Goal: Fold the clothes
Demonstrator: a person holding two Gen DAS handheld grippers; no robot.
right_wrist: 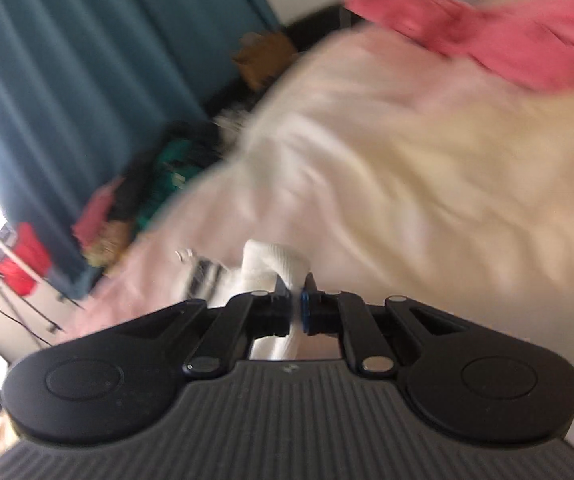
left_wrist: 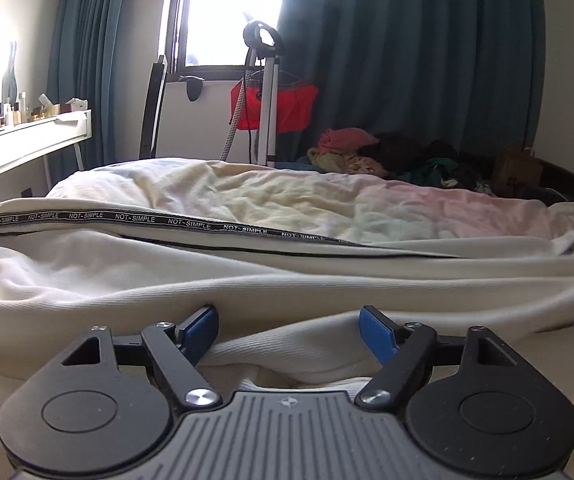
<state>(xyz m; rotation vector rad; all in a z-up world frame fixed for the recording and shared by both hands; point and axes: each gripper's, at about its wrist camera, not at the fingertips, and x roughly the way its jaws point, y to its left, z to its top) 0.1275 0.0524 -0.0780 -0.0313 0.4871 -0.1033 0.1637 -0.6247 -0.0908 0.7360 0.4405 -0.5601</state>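
White pants (left_wrist: 247, 280) with a black stripe are spread flat on the bed (left_wrist: 287, 200), likely so they can be folded. The left gripper (left_wrist: 289, 334) is held low over the near cloth, its blue pads (left_wrist: 201, 330) kept wide apart, and a fold of cloth lies between them, not squeezed. The right gripper (right_wrist: 296, 300) is pinched tight on one white end of the pants (right_wrist: 275, 260), probably so that end can be pulled across. That view is blurry.

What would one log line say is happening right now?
task: fold clothes | left hand-held gripper: open over white garment | right hand-held gripper: shut on white garment's edge | surface: bed
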